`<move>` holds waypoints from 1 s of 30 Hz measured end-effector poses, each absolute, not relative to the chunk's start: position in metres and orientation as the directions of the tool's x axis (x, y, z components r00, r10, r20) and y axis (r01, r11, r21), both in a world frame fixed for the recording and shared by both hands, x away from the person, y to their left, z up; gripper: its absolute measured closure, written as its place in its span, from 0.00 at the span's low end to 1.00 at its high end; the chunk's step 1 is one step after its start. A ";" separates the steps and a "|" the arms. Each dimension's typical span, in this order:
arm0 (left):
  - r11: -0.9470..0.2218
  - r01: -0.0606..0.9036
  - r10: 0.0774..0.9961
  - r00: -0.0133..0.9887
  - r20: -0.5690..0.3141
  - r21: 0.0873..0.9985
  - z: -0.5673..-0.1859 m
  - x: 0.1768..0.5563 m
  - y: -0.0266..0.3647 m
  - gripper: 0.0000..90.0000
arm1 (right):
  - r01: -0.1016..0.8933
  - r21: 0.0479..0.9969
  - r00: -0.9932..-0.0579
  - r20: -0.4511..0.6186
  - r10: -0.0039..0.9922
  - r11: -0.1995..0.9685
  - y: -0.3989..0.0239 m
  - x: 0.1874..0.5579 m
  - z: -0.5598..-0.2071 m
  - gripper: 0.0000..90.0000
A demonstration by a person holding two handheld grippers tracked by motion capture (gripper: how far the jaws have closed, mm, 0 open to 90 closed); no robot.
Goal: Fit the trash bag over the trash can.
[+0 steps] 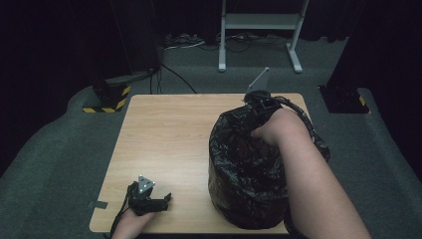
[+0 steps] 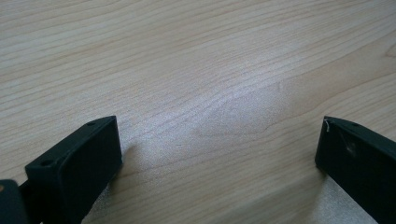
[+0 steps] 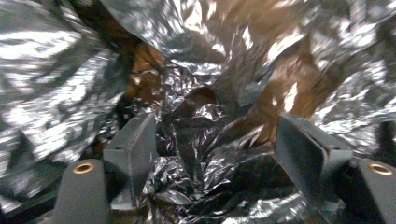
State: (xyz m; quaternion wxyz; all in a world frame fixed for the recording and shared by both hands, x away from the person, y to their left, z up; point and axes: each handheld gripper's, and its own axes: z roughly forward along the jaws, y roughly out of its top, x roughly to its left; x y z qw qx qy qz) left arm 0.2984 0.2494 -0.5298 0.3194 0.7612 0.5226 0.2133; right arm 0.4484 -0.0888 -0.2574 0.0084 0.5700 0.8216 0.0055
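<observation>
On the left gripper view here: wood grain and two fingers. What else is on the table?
Observer: A black plastic bag stands on the right half of the table, mouth up.
Operator: Where's the right gripper?
Observer: The right gripper is at the bag's open top, pointing inside. Its fingers stand apart, with crinkled plastic between them that does not look pinched.
Operator: And where does my left one sit?
Observer: The left gripper rests near the table's front left corner, well apart from the bag.
</observation>
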 end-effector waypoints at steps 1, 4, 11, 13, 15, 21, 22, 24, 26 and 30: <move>-0.250 0.659 0.932 0.364 -0.009 0.709 -0.530 0.298 0.249 0.01 | 0.938 0.015 -0.346 -0.012 0.938 0.346 -0.089 0.448 -0.263 0.35; -0.252 0.658 0.930 0.366 -0.009 0.709 -0.530 0.298 0.249 0.01 | 0.938 -0.018 -0.346 -0.014 0.938 0.346 -0.091 0.446 -0.286 0.36; -0.255 0.657 0.930 0.369 -0.007 0.709 -0.530 0.298 0.249 0.01 | 0.924 -0.098 -0.371 0.012 0.929 0.370 -0.094 0.431 -0.337 0.36; -0.254 0.658 0.930 0.368 -0.008 0.709 -0.530 0.298 0.249 0.01 | 0.916 -0.109 -0.386 0.025 0.922 0.386 -0.094 0.428 -0.344 0.35; -0.254 0.658 0.930 0.366 -0.007 0.709 -0.530 0.298 0.249 0.01 | 0.915 -0.098 -0.391 0.034 0.920 0.392 -0.094 0.427 -0.342 0.34; -0.253 0.657 0.931 0.366 -0.007 0.710 -0.530 0.298 0.249 0.01 | 0.916 -0.008 -0.401 0.033 0.915 0.402 -0.094 0.427 -0.296 0.34; -0.253 0.658 0.931 0.366 -0.007 0.710 -0.530 0.298 0.249 0.01 | 0.916 0.011 -0.402 0.028 0.915 0.402 -0.093 0.429 -0.286 0.37; -0.253 0.657 0.931 0.365 -0.006 0.710 -0.530 0.298 0.249 0.01 | 0.914 0.043 -0.405 0.026 0.914 0.403 -0.092 0.430 -0.272 0.45; -0.253 0.657 0.930 0.367 -0.007 0.710 -0.530 0.298 0.249 0.01 | 0.913 0.069 -0.404 0.023 0.914 0.402 -0.091 0.433 -0.260 0.59; -0.253 0.657 0.930 0.368 -0.009 0.711 -0.530 0.298 0.249 0.01 | 0.912 0.127 -0.394 0.008 0.919 0.390 -0.090 0.439 -0.243 0.90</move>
